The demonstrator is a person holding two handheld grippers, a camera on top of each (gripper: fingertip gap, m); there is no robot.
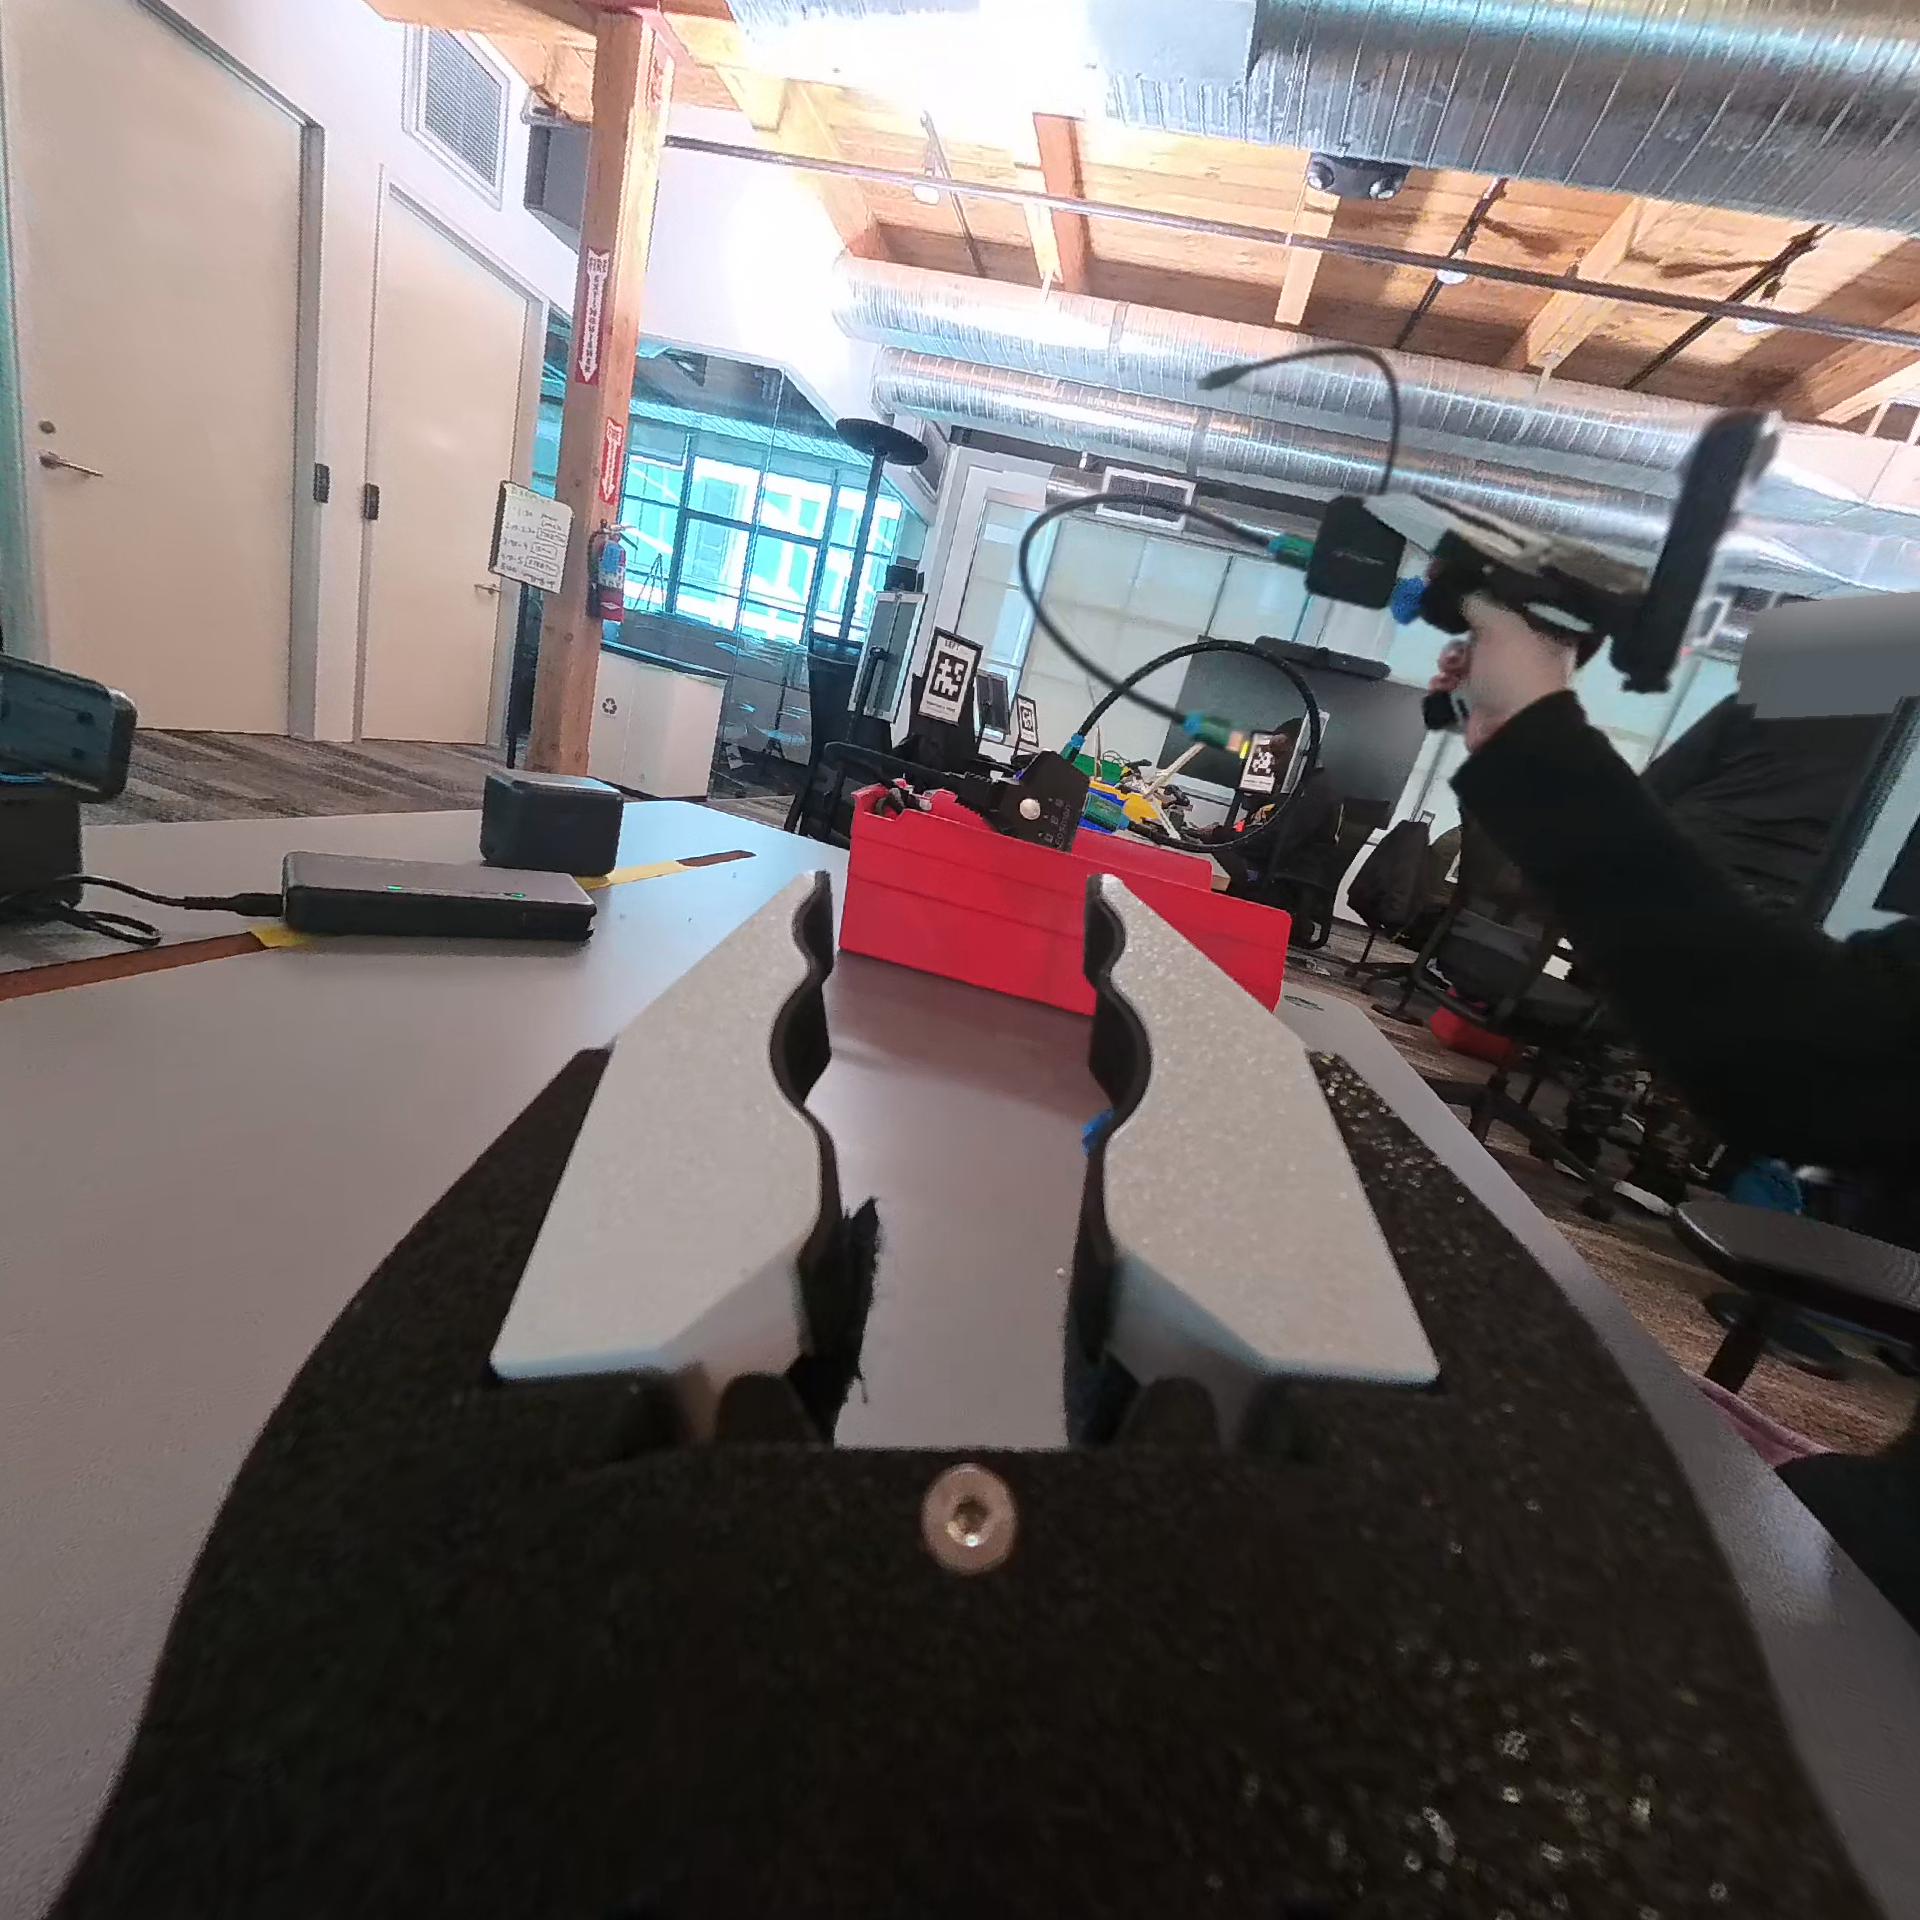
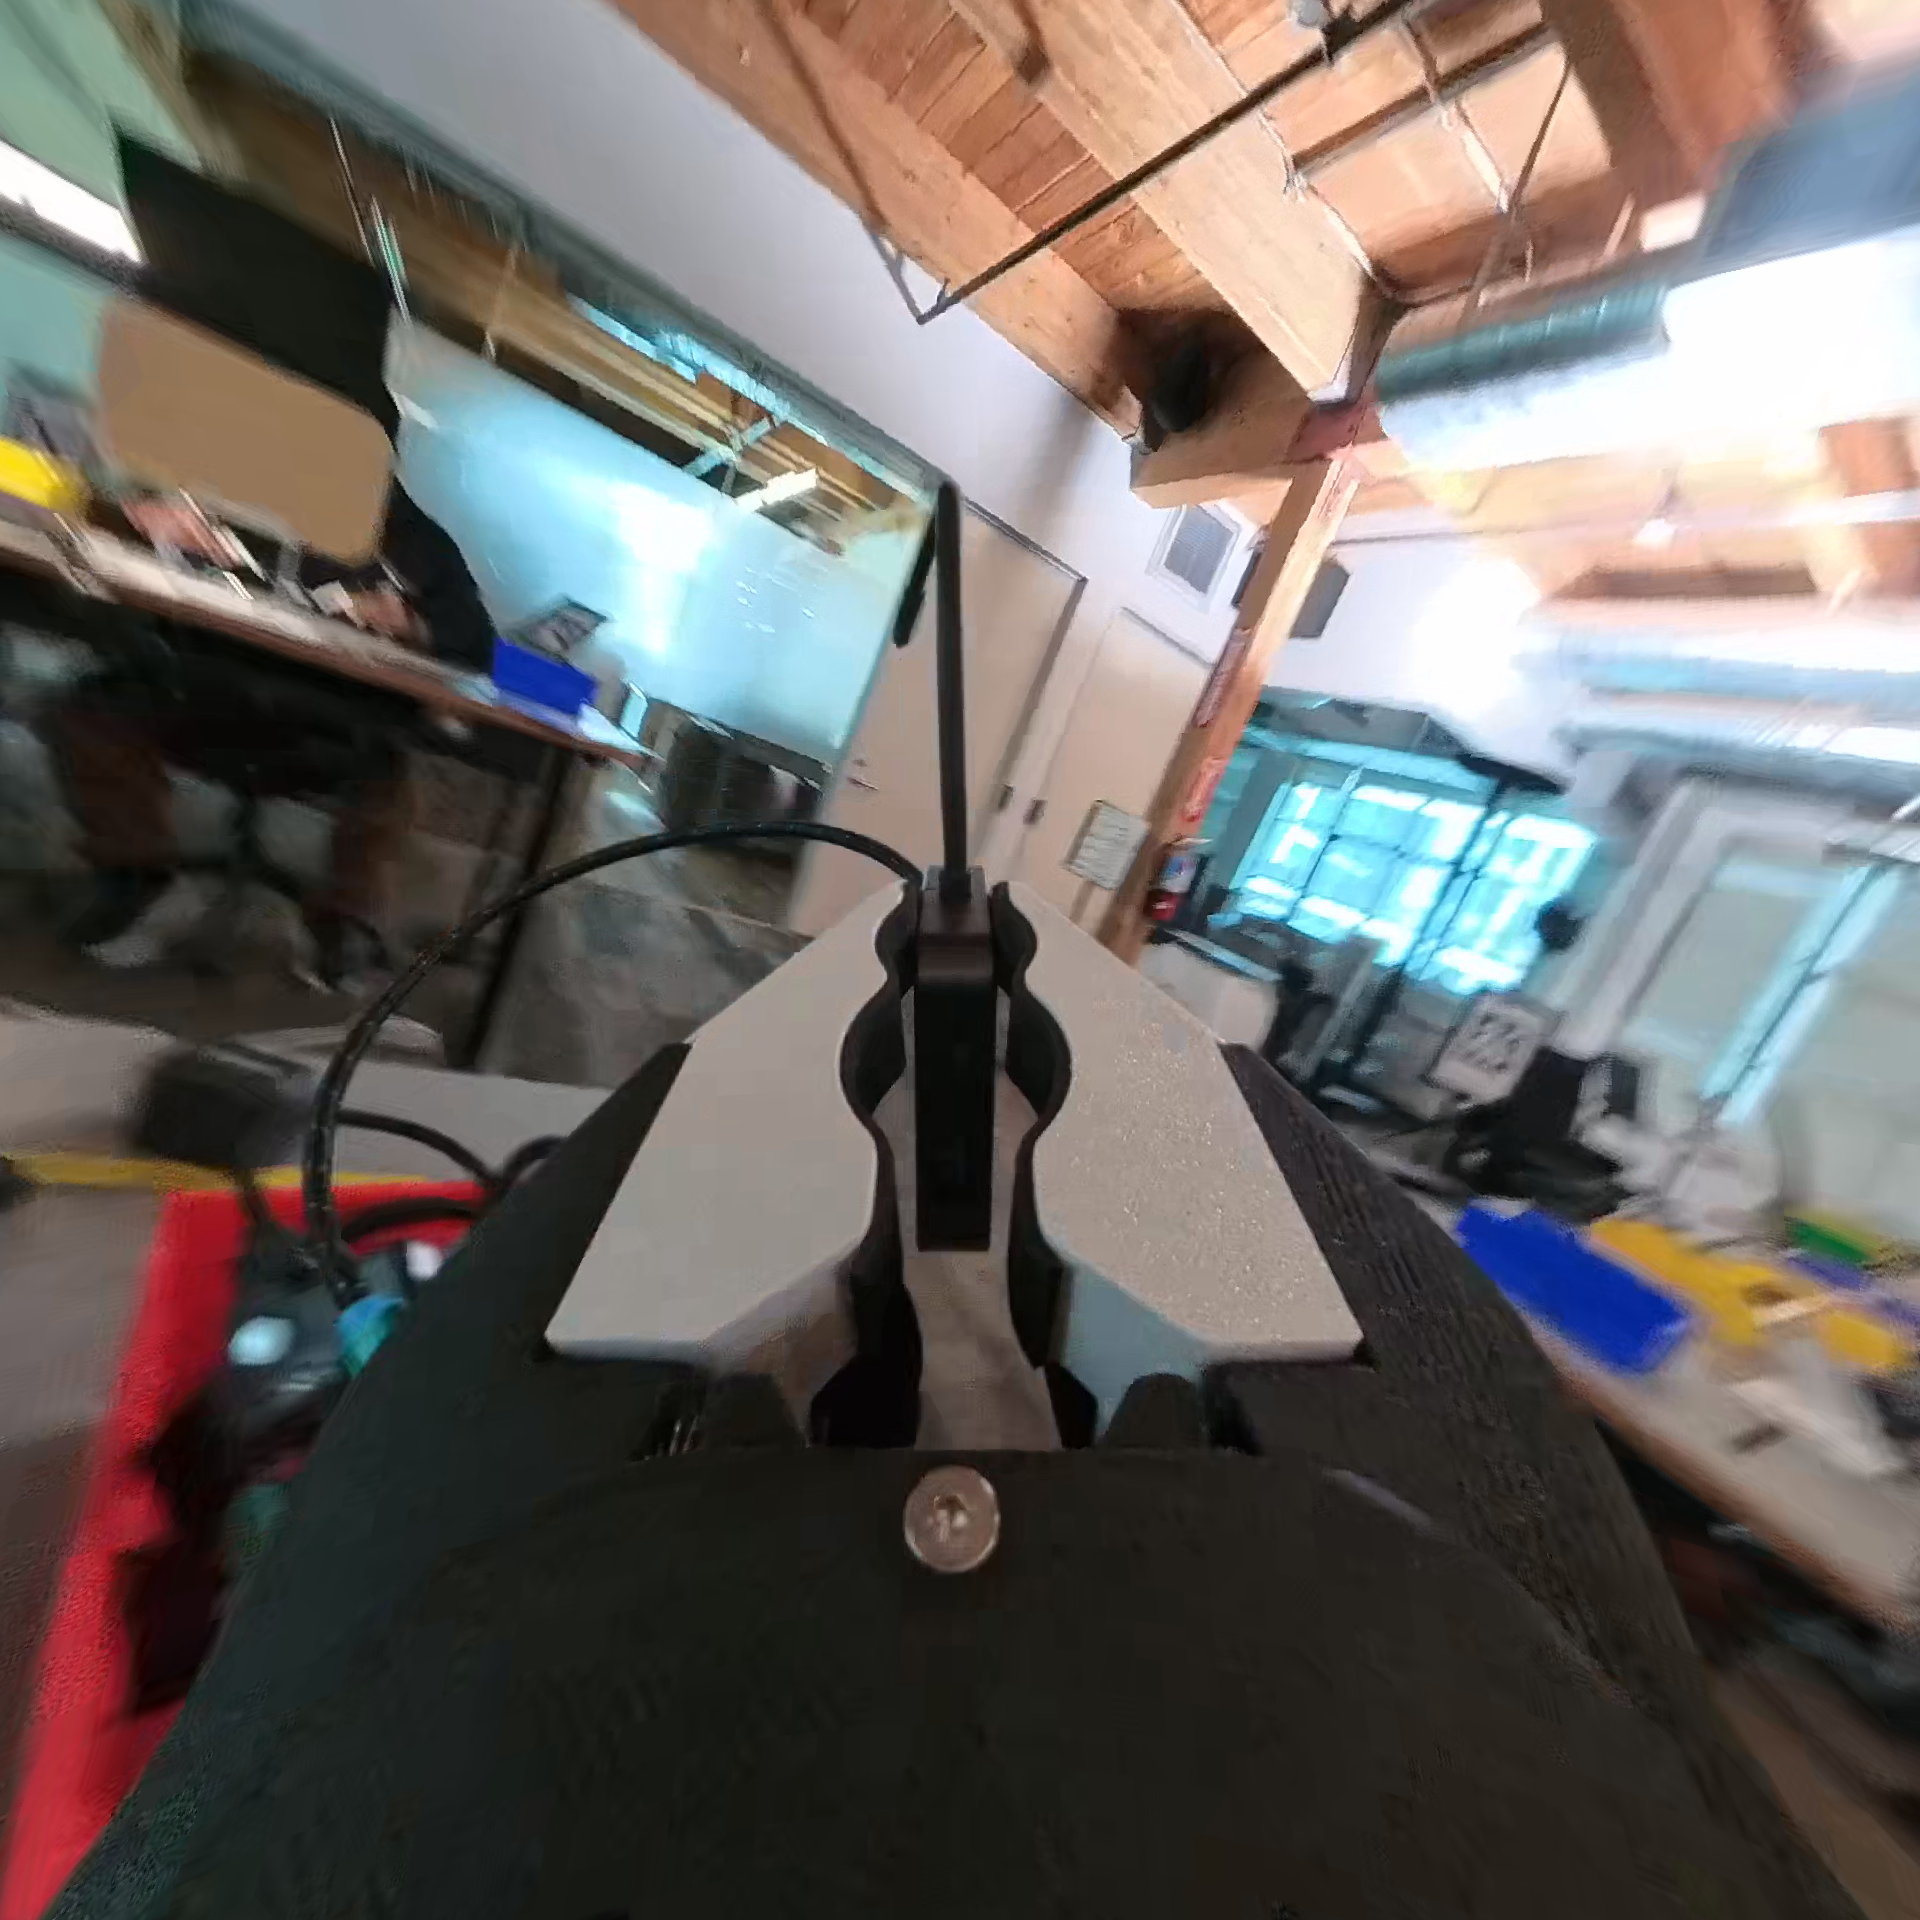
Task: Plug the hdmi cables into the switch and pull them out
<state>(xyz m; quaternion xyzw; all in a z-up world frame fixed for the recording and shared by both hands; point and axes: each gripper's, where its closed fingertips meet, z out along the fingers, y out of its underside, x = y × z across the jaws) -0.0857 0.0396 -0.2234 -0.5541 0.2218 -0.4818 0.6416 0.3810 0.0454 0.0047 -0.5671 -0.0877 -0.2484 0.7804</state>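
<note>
Right gripper is up in the air, pads clamped on a flat black switch box; two black cables hang from it, one looping down toward the red bin. Left gripper sits low over the table, fingers apart with nothing between them, pointed at the bin, which holds another black device.

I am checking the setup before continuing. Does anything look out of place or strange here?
Yes. The right gripper holds a black switch box high in the air, its cables dangling in loops toward the red bin. A second black box sits tilted on the bin's rim. The left gripper is open, low over the table.
</note>
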